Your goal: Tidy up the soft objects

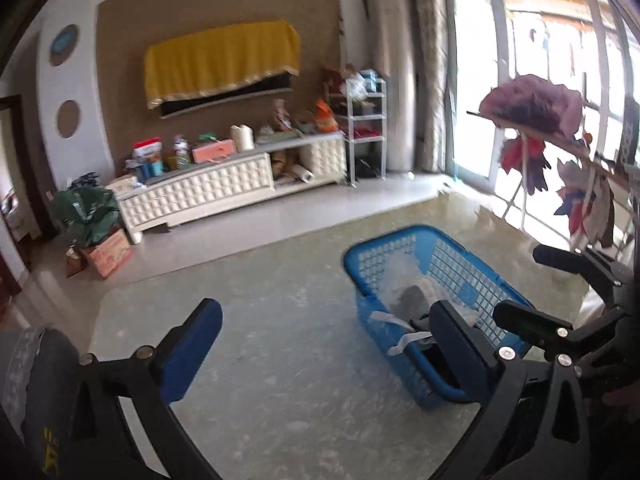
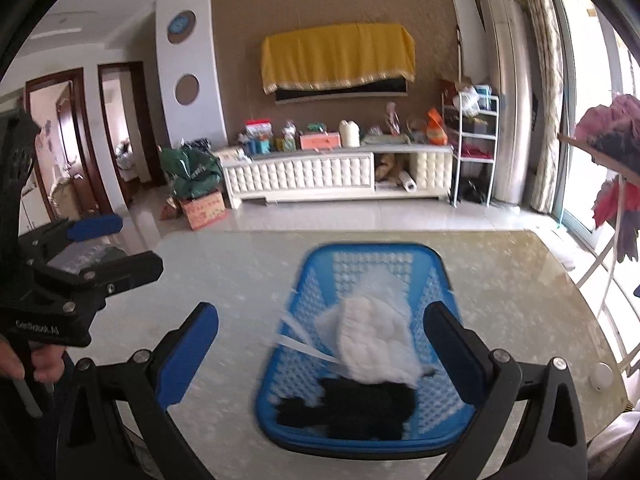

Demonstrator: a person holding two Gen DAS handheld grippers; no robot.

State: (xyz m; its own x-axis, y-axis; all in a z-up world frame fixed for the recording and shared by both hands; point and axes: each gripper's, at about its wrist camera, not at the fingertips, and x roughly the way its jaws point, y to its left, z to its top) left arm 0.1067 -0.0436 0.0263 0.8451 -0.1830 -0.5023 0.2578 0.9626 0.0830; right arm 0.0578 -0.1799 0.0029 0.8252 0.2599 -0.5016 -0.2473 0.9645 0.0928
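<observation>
A blue plastic basket point(image 2: 438, 280) stands on the pale marble table point(image 2: 240, 272). Inside lie a white knitted hat point(image 2: 372, 340), a white cloth with straps point(image 2: 384, 284) and a black soft item point(image 2: 352, 404). My right gripper point(image 2: 320, 354) is open and empty, held just above the basket's near end. My left gripper point(image 1: 326, 346) is open and empty over bare table to the left of the basket point(image 1: 464, 264); its right finger overlaps the basket's near rim. The right gripper point(image 1: 532, 284) shows at the right of the left wrist view, and the left gripper point(image 2: 116, 244) at the left of the right wrist view.
A white TV cabinet point(image 2: 320, 176) with clutter stands against the far wall under a yellow-covered screen point(image 2: 336, 60). A drying rack with clothes point(image 1: 536, 108) stands to the right by the window. A small white round object point(image 2: 601, 376) lies at the table's right edge.
</observation>
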